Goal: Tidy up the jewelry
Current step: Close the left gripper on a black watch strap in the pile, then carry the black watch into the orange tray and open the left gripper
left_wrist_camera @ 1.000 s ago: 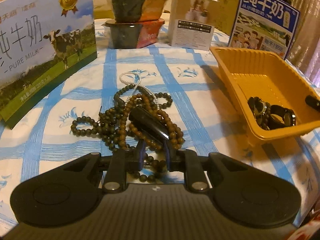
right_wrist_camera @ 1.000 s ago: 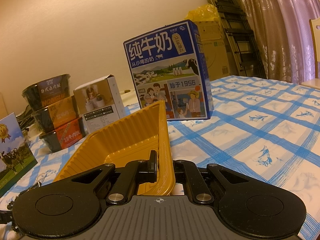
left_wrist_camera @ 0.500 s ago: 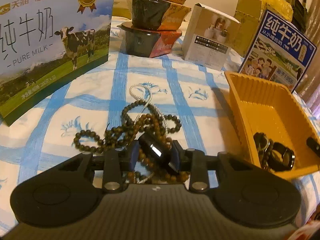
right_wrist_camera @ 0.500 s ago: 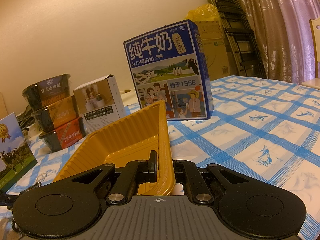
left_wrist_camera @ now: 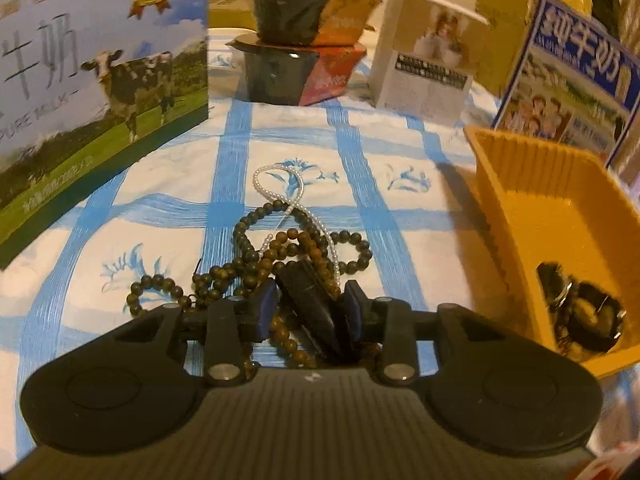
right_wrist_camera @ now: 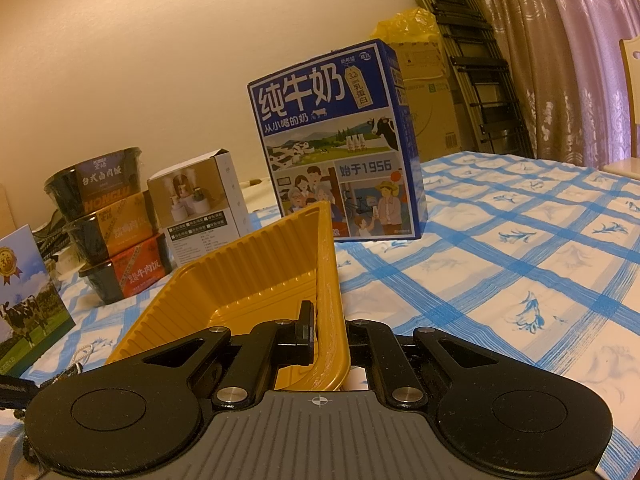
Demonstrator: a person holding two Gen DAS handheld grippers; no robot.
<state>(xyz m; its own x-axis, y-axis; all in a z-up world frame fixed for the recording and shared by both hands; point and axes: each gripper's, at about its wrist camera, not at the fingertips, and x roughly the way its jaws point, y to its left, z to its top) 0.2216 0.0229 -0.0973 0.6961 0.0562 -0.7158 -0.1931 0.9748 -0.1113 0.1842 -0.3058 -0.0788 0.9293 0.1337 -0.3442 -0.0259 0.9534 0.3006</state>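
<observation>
Left gripper (left_wrist_camera: 308,306) tilts downward, jaws parted; right gripper (right_wrist_camera: 329,330) sits nearly level, jaws clamped.

Left tongs (left_wrist_camera: 307,312): black ribbed body, round side discs, silver screws, blue pads (right tongs (right_wrist_camera: 326,330) black-padded).

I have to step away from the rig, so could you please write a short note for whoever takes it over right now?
Left gripper: jaws open around a dark oblong piece on the bead pile; not gripped yet.
Right gripper: shut on the yellow tray wall, steadying it.
Pile on the tablecloth left of the tray: dark and brown bead strands, pearl string.
Done: some dark bracelets in the tray.
Left: grip the dark piece, move it to the tray, then the strands.
</observation>
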